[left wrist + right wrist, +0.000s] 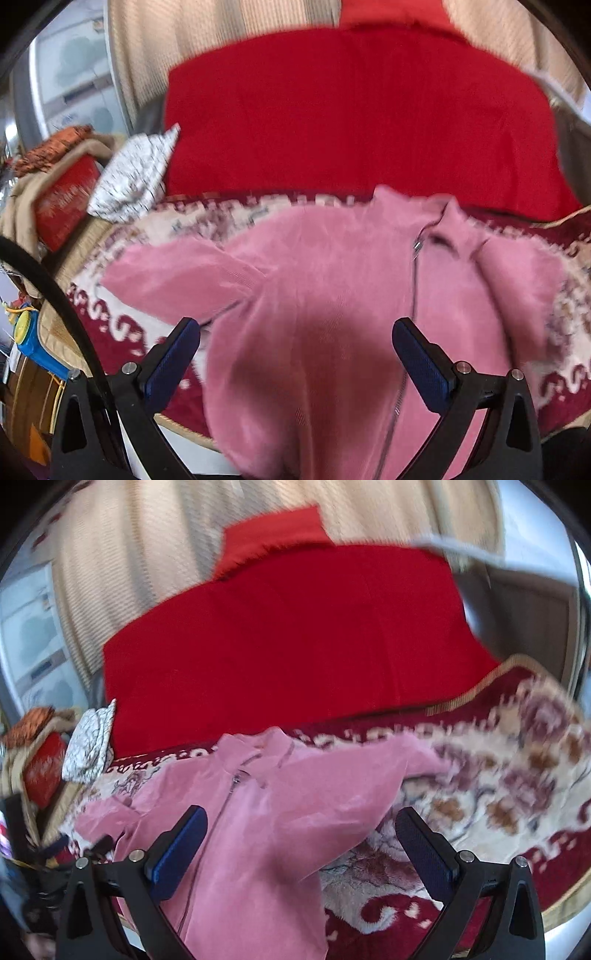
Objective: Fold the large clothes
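Left gripper (295,350): jaws wide apart, nothing between the blue pads (173,360); it hangs over the lower body of the jacket (325,295). Whether the pads touch the cloth cannot be told.

Right gripper (301,840): jaws likewise wide apart, empty, over the jacket's side on the zip's (221,812) right, with the right-hand sleeve (388,768) reaching out past the far pad.

Jacket: pink, fleecy, zip closed up the front to a small collar (454,221). It lies front up on a blanket (517,794), collar away from the cameras. In the left view one sleeve (177,273) spreads out to the left, the other (524,280) lies bunched on the right. Both views are motion-blurred, so fine folds are unclear.

Blanket: cream with dark red floral and scroll pattern, tan border; it carries the whole jacket.

Beyond the collar: a plain red cloth (351,122) spread flat, touching the blanket's far edge. Behind it a beige ribbed backdrop (166,44) with a lighter red strip (273,535).

Left of the red cloth: a white patterned cushion (136,173), then a heap of cloth with a red piece (66,199) and an orange one (55,144). A blue and yellow item (27,332) sits at the far left edge of the left view.
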The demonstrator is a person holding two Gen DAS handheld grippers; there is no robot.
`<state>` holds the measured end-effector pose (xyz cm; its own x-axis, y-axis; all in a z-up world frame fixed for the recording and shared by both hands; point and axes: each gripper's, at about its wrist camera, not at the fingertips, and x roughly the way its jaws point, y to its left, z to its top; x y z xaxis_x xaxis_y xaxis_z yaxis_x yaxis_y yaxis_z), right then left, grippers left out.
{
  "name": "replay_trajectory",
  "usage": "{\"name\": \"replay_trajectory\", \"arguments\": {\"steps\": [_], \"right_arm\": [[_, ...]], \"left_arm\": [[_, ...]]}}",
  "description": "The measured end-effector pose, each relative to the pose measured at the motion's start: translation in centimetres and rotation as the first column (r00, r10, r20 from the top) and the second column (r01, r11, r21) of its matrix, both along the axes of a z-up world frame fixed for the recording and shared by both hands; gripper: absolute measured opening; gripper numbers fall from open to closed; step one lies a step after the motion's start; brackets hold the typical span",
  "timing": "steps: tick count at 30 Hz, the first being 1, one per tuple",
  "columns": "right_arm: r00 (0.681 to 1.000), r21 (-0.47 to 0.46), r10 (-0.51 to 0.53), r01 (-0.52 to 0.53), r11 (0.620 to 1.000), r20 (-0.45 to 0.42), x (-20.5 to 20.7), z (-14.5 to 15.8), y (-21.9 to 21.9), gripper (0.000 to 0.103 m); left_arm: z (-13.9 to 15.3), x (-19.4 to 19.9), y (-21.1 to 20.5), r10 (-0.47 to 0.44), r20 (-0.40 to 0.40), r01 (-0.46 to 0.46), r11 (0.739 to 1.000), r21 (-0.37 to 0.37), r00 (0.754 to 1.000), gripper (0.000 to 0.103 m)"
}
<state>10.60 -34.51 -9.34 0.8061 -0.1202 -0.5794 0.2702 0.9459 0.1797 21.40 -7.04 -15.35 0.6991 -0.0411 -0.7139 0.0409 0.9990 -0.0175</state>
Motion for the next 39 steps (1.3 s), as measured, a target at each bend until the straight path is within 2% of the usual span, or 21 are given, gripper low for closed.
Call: {"name": "replay_trajectory", "arguments": {"steps": [3,4,6,10,12,13,16,18,20,22,24,25,26,29,33,36,39], "right_arm": [[0.999,0.159,-0.027,0.030,0.987,-0.024,1.9,-2.6,-3.9,0.103],[0.999,0.202,-0.040,0.045,0.978,-0.030,2.3,-3.4,-5.1,0.103],[0.997,0.307,-0.067,0.077,0.949,-0.041,3.4,-5.4,-7.4,0.103],[0.994,0.495,-0.096,0.107,0.862,-0.047,5.5,-8.8,-11.5,0.103],[0.991,0.549,-0.119,0.131,0.826,-0.057,6.6,-10.1,-13.3,0.100],[0.988,0.573,-0.138,0.151,0.805,-0.066,7.4,-10.9,-14.3,0.096],[0.982,0.605,-0.160,0.187,0.774,-0.098,9.2,-12.4,-16.1,0.084],[0.973,0.610,-0.183,0.230,0.758,-0.139,10.3,-13.3,-17.0,0.080],[0.970,0.643,-0.193,0.241,0.727,-0.145,11.4,-14.5,-18.0,0.078],[0.972,0.640,-0.198,0.231,0.733,-0.124,12.5,-14.3,-18.3,0.076],[0.978,0.630,-0.176,0.204,0.749,-0.108,13.4,-14.1,-18.2,0.063],[0.983,0.632,-0.153,0.184,0.753,-0.103,14.0,-14.4,-18.3,0.049],[0.985,0.640,-0.130,0.170,0.749,-0.110,14.8,-14.8,-18.2,0.043],[0.982,0.638,-0.142,0.190,0.746,-0.126,15.4,-15.4,-18.1,0.039],[0.984,0.648,-0.132,0.180,0.740,-0.123,14.7,-14.8,-17.9,0.033],[0.985,0.656,-0.130,0.174,0.735,-0.115,13.8,-14.9,-18.0,0.028],[0.990,0.627,-0.117,0.138,0.767,-0.075,13.5,-13.6,-17.0,0.027]], "left_arm": [[-2.7,3.5,-1.7,0.007,-0.060,-0.006,1.000,0.012,0.998,0.103],[-3.0,4.1,-2.4,0.007,-0.075,-0.007,1.000,-0.004,0.997,0.103],[-3.7,5.0,-3.4,0.006,-0.092,-0.007,1.000,-0.014,0.996,0.103],[-6.8,6.4,-4.8,-0.015,-0.142,0.017,1.000,0.016,0.990,0.103],[-8.0,6.9,-5.5,-0.031,-0.194,0.039,0.999,0.034,0.980,0.103],[-8.3,7.1,-5.4,-0.043,-0.206,0.048,0.999,0.020,0.978,0.103],[-8.4,6.9,-5.2,-0.054,-0.203,0.059,0.998,0.016,0.978,0.103],[-8.7,7.0,-5.3,-0.062,-0.204,0.063,0.998,0.000,0.977,0.103],[-9.1,7.0,-5.0,-0.053,-0.211,0.048,0.998,-0.027,0.976,0.103],[-9.4,6.9,-4.5,-0.035,-0.204,0.028,0.999,-0.036,0.978,0.103],[-9.6,6.8,-4.5,-0.020,-0.189,0.012,0.999,-0.040,0.982,0.103],[-9.8,6.8,-4.4,-0.004,-0.172,-0.002,0.999,-0.032,0.985,0.103],[-9.8,6.6,-4.4,0.007,-0.157,-0.012,0.999,-0.031,0.988,0.103],[-10.0,6.0,-4.6,0.033,-0.103,-0.035,0.999,-0.015,0.994,0.103],[-10.3,5.6,-4.4,0.051,-0.080,-0.052,0.999,0.001,0.995,0.103],[-10.1,5.9,-4.2,0.030,-0.111,-0.028,0.999,0.021,0.993,0.103],[-10.0,6.4,-3.7,-0.033,-0.167,0.046,0.996,0.073,0.985,0.103]]}}
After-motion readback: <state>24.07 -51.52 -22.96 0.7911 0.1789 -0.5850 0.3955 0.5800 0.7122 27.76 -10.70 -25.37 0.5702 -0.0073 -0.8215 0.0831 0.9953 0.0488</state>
